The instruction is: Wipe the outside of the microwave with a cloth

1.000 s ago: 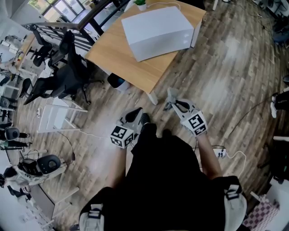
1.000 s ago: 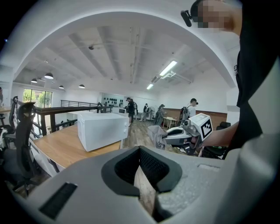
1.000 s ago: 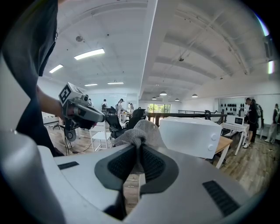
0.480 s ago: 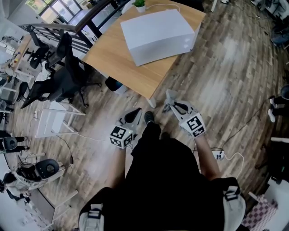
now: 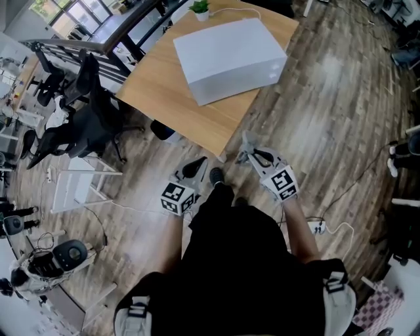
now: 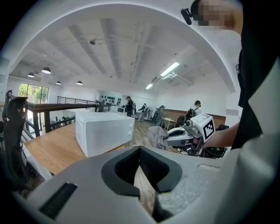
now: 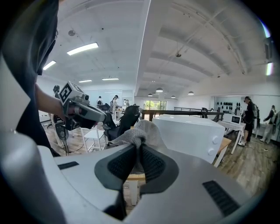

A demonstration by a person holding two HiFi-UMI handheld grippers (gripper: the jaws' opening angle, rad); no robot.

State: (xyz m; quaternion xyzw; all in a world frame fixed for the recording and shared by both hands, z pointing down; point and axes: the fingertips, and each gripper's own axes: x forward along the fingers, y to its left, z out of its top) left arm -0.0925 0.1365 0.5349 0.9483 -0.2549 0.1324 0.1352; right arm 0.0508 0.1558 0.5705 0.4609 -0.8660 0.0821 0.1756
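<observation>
Right hand-held gripper [image 7: 138, 154] is pinching the grey cloth [image 7: 139, 130]. Left hand-held gripper [image 5: 195, 168] is pressed together, holding nothing. White microwave [image 5: 226, 49] sits on the bench [image 5: 167, 92] at 12 o'clock.

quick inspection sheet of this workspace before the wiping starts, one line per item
surface: wooden table, mostly bare
job's things: white microwave on the table; grey cloth, off the microwave
clutter: small potted plant at the table's far edge
grippers: right gripper shut on the cloth; left gripper shut, empty; both short of the table
cables: white cable and power strip on the floor
surroundings: black office chairs beside the table
</observation>
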